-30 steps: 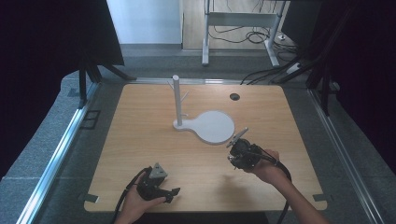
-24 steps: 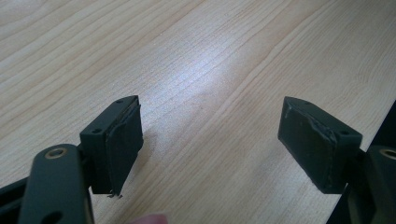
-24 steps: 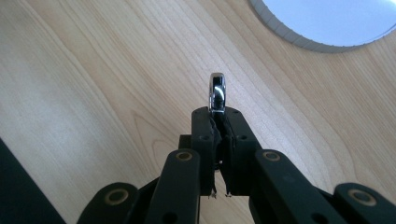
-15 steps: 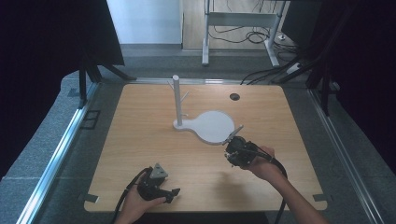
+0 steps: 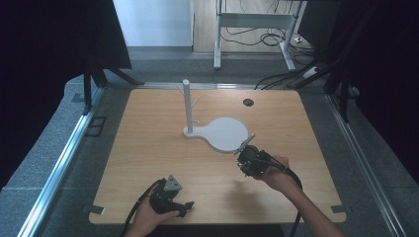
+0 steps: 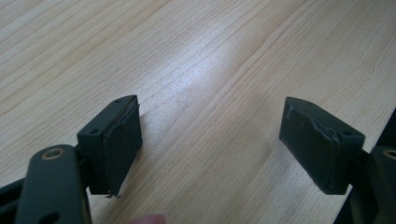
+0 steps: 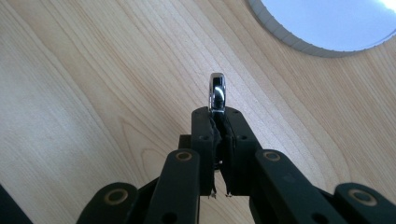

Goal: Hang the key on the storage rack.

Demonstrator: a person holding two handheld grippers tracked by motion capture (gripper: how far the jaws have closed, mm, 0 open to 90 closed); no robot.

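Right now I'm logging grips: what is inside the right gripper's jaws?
The right gripper is shut on a shiny metal piece, whose rounded end sticks out past the pads. The part between the pads is covered, so its full shape cannot be told.

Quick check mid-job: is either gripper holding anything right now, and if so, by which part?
The right gripper is shut on a shiny metal piece, pinched by its near end, with the rounded far end poking out. What it is cannot be told. The left gripper is open and empty.

Beyond your wooden tabletop (image 5: pixel 148 148) lies grey floor (image 5: pixel 44 158), black curtains (image 5: pixel 44 44) on both sides, cables (image 5: pixel 267 37) far right.
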